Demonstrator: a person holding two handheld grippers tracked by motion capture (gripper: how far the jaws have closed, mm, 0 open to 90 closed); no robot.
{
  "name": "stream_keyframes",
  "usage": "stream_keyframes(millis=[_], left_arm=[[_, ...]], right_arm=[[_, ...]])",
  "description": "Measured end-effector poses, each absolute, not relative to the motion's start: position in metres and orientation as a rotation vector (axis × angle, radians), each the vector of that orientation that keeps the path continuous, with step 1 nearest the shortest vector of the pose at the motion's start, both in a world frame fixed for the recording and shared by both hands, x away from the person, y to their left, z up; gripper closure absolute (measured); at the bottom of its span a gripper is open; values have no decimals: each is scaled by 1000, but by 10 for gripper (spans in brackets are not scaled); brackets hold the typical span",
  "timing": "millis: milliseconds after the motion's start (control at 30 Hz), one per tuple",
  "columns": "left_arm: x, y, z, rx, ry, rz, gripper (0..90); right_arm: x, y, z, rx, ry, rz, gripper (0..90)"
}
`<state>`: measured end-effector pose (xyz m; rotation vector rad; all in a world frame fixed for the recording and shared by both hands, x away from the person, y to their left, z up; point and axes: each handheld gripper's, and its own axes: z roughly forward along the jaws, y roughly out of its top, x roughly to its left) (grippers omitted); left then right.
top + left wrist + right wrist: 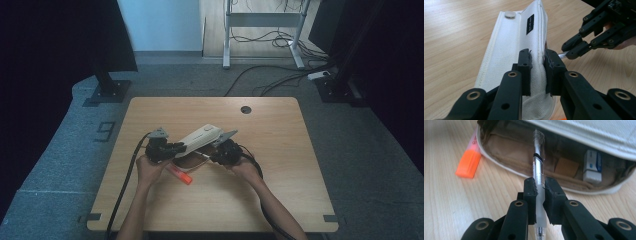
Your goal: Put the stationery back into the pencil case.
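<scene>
Counter [280,165] of light wood carries one white case [197,142], lying near the middle with its lid lifted. The case runs long from the left claw [537,65] away toward its round snap. That claw is pinched on the lid's edge and holds it up. The right claw [539,192] grips one clear pen [538,167]; the pen's long body points straight ahead into the open case, its tip over the brown inside. One eraser [592,166] sits in there. One orange marker [469,162] lies just beside the case.
</scene>
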<state>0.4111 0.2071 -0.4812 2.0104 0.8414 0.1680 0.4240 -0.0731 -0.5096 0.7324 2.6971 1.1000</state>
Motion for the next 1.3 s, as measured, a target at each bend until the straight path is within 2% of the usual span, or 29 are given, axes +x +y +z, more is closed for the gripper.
stream_keyframes(millis=[500, 967, 1300], left_arm=[[411, 203, -483, 2020, 832, 157, 763], [411, 202, -484, 2025, 834, 152, 763], [411, 202, -484, 2027, 835, 150, 762]], right_arm=[[439, -46, -515, 723, 2689, 1098, 786], [449, -43, -524, 696, 2695, 1013, 774], [452, -45, -518, 693, 2659, 976, 767]])
